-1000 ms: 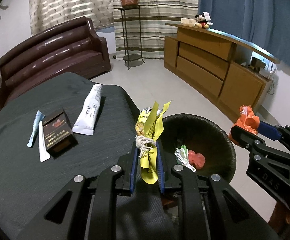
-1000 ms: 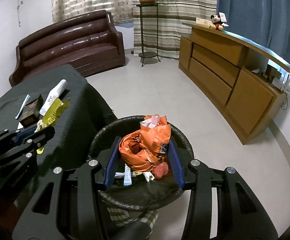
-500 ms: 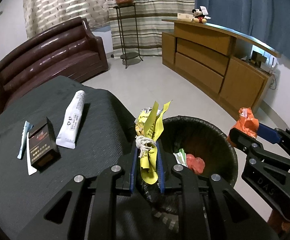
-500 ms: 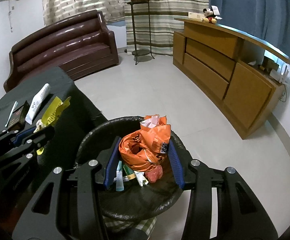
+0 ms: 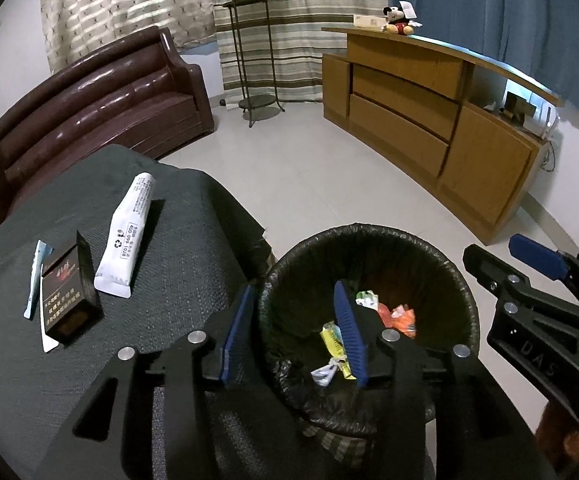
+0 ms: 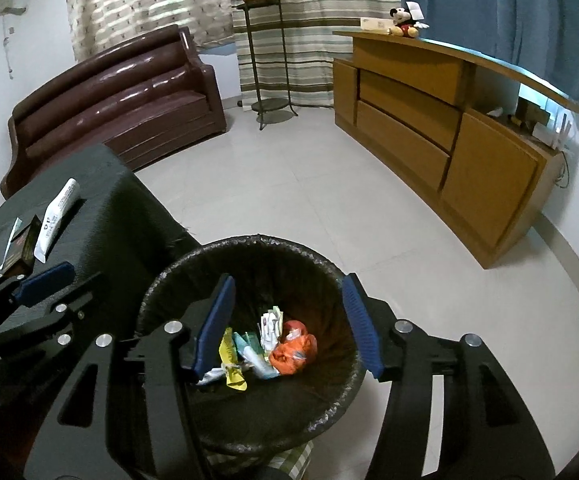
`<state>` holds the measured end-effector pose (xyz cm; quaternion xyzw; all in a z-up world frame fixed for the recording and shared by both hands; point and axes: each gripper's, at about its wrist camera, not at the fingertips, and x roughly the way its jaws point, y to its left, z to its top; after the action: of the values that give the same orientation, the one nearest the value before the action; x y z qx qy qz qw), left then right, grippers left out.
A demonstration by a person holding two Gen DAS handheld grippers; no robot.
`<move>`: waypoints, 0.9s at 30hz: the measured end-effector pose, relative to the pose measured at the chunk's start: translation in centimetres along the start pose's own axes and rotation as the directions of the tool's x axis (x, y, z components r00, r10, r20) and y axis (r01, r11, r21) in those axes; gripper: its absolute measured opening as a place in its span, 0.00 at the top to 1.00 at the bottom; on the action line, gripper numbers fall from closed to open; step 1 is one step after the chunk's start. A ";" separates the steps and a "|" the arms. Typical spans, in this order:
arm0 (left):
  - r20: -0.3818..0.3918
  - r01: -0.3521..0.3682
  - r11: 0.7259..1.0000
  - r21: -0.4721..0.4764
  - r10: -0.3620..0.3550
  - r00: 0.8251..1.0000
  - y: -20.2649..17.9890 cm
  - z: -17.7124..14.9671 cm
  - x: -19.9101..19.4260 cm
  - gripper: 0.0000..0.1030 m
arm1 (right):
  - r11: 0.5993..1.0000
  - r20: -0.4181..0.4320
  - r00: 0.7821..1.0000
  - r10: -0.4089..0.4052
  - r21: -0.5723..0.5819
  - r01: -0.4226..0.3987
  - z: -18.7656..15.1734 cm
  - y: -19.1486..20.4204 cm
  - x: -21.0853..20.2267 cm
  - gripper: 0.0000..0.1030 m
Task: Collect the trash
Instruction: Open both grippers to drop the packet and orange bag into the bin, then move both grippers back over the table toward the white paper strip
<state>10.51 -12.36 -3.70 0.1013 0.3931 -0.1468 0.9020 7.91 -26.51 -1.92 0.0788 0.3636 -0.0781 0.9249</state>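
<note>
Both sets of jaws have just been opening and now stand parted with nothing between them. From where I stand, the left gripper [image 5: 295,330] hangs over the near rim of the black-lined trash bin [image 5: 461,280], one blue pad outside the rim on the cloth side and the other over the opening. The right gripper [image 6: 287,322] hovers right above the same bin [image 6: 329,264], its pads spread to either side of the litter below.

Down at the bottom of the bin lies the yellow wrapper [image 6: 231,364] with a knotted white string, beside a crumpled orange bag [image 6: 293,350], a white and green paper scrap [image 6: 271,320] and a pale tube-like piece. Seen from the left camera, the yellow wrapper [image 5: 331,340] sits partly behind the inner pad, and the orange bag [image 5: 399,316] shows a little further in.

On the dark cloth-covered surface [image 5: 177,248] just beside the bin, trash still waits: a white tube [image 5: 127,236] lying flat, a dark cigarette box [image 5: 69,288] near it, and a thin pale blue strip [image 5: 35,272] touching the box's far side, with a white sliver poking out under the box.
</note>
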 end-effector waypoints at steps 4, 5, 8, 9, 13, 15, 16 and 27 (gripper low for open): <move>0.000 -0.001 1.000 -0.007 0.001 1.000 0.1 0.1 0.0 0.56 | 1.000 -0.001 1.000 -0.002 0.003 0.002 -0.2 -0.1 0.0 0.47; 0.001 -0.001 1.000 -0.011 0.001 1.000 0.2 0.1 -0.1 0.55 | 1.000 -0.002 1.000 -0.003 0.005 0.003 -0.2 -0.1 0.0 0.47; 0.002 0.000 1.000 -0.018 0.000 1.000 0.4 0.3 -0.2 0.54 | 1.000 -0.002 1.000 -0.003 0.004 0.003 -0.3 -0.1 -0.1 0.47; 0.003 0.000 1.000 -0.020 0.000 1.000 0.5 0.3 -0.2 0.54 | 1.000 -0.002 1.000 -0.003 0.004 0.003 -0.3 -0.1 -0.1 0.47; 0.006 -0.001 1.000 -0.029 0.001 1.000 0.8 0.2 -0.6 0.54 | 1.000 -0.002 1.000 -0.002 -0.001 0.002 -0.3 -0.1 -0.1 0.47; 0.007 0.000 0.999 -0.034 0.000 1.000 1.3 0.1 -0.8 0.54 | 1.000 -0.003 1.000 -0.002 -0.003 0.002 -0.3 0.2 -0.1 0.47; 0.009 0.000 0.999 -0.037 0.000 1.000 1.5 0.1 -0.9 0.54 | 1.000 -0.004 1.000 -0.001 -0.005 0.001 -0.4 0.3 -0.1 0.47; 0.002 -0.034 0.995 -0.097 0.034 0.999 4.8 -0.5 -1.8 0.54 | 0.999 0.006 1.000 0.030 -0.041 -0.030 -0.2 3.3 -0.7 0.47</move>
<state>10.60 -7.37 -2.40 0.0639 0.3963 -0.1125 0.9090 7.92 -23.17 -1.28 0.0651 0.3609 -0.0570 0.9286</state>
